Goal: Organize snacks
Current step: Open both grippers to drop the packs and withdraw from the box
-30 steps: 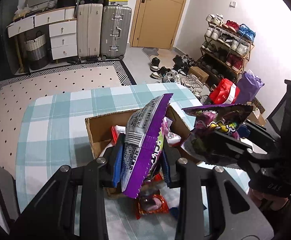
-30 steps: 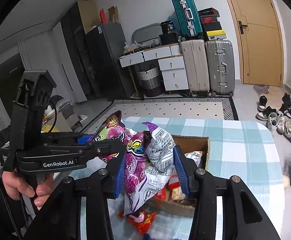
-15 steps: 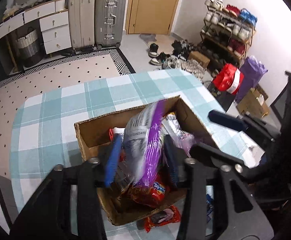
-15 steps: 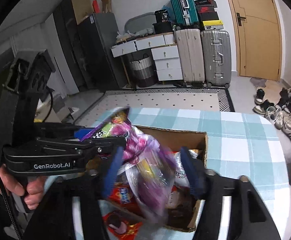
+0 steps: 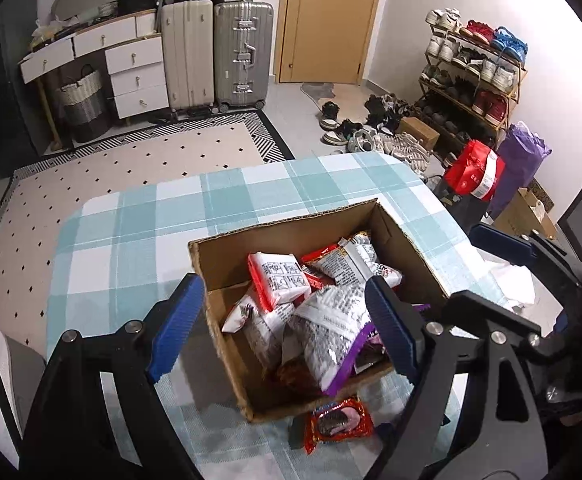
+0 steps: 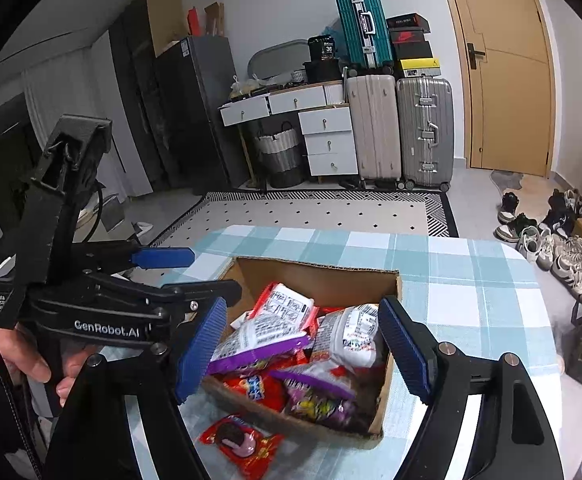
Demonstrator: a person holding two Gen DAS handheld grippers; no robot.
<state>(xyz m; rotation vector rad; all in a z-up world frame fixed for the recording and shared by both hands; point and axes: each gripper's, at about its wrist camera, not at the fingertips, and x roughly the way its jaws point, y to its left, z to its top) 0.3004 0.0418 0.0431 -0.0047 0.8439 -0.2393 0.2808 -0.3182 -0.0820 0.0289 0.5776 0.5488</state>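
With both bags now lying in the cardboard box (image 5: 407,236), the left hand-held gripper (image 5: 283,328) and the right hand-held gripper (image 6: 303,352) have just been opening; each hangs spread above the heap with nothing between its pads. The purple-edged bag (image 5: 331,340) leans over the box's 6 o'clock rim, so it may slide out onto the checked worktop (image 5: 139,240) if a pad brushes it on the way out. One red cookie packet (image 6: 239,440) lies outside the box at 6 o'clock, close enough to the worktop's near edge to be nudged off.
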